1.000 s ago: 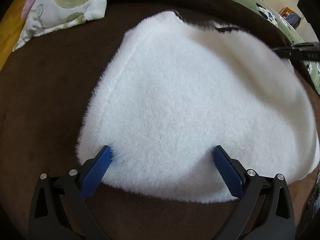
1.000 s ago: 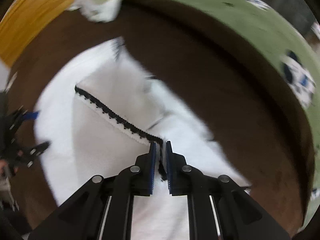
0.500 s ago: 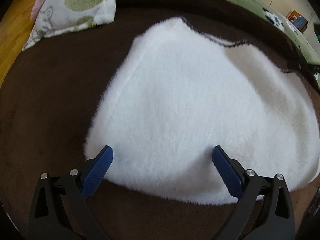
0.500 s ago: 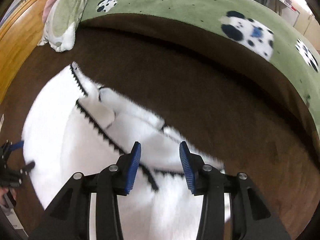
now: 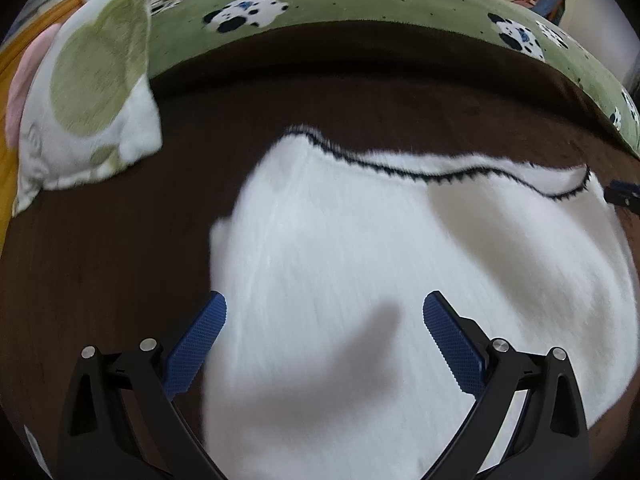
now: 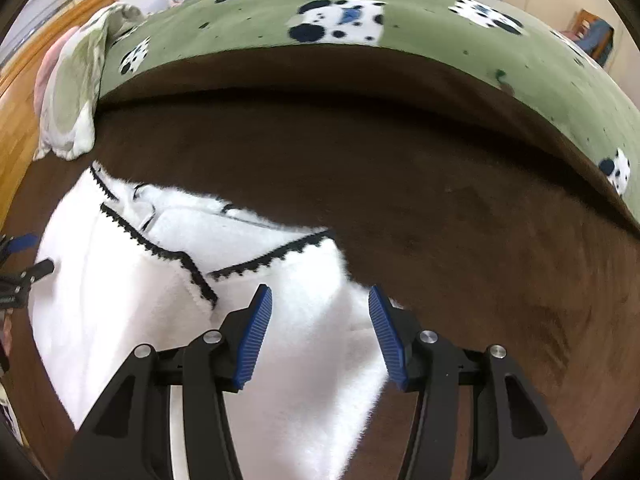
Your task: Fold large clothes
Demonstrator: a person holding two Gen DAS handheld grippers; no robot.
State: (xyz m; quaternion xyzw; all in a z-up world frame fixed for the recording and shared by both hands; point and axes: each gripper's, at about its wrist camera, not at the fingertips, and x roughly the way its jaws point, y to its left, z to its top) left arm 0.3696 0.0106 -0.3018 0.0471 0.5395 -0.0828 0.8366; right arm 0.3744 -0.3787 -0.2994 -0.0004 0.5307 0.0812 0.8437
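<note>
White fleece garment fills the middle of the left wrist view, spread flat on a dark brown blanket, its black-trimmed edge running along the far side. The left claw hangs above the near part of the garment with its blue pads wide apart and nothing between them; the left pad sits over the garment's left border, the right one over the white pile. A white pillow with green blotches lies at far left, and a green cover with spotted dog prints lies beyond the brown blanket. At the right edge a bit of the other claw shows. In the right wrist view the garment lies at near left on the brown blanket, with black zigzag trim marking its folded layers. The right claw is over the garment's right corner, its pads opening, white fabric below the gap but not pinched. The green cover lies across the far side.
</note>
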